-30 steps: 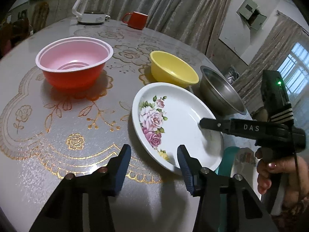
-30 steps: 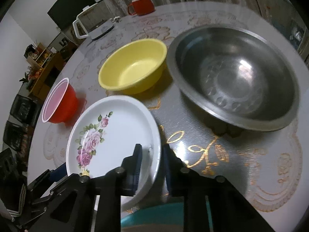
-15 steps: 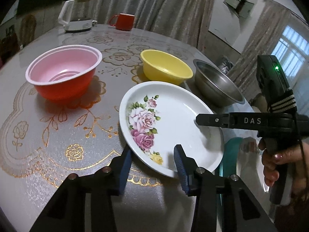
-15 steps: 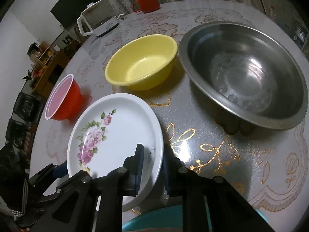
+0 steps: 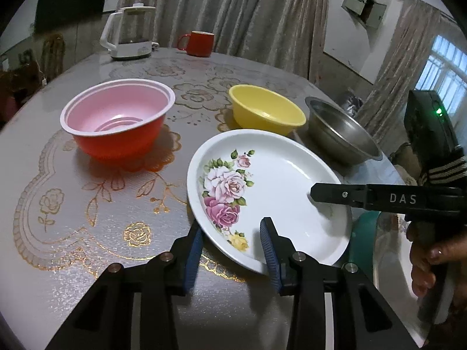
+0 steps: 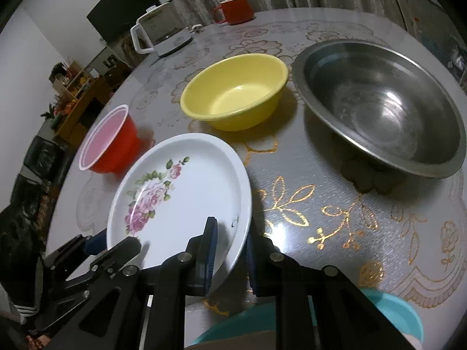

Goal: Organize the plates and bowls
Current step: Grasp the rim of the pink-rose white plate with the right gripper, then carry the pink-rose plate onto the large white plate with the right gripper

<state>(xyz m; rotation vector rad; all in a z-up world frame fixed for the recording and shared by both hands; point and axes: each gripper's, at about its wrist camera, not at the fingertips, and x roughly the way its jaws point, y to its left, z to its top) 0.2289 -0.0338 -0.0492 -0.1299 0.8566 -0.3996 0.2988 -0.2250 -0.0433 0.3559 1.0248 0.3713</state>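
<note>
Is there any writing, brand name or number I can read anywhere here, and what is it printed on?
"DAS": white letters on the black side of the right gripper, seen from the left wrist camera.
A small dark mark near the rim of the flowered plate, beside the right gripper's pads: too small to read.
Nothing readable on the kettle or red mug.

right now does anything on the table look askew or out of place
The floral plate is tilted, not flat: the right gripper clamps its rim and lifts that side over the table edge. The left gripper has been closing around the near rim. The bowls sit upright.
</note>
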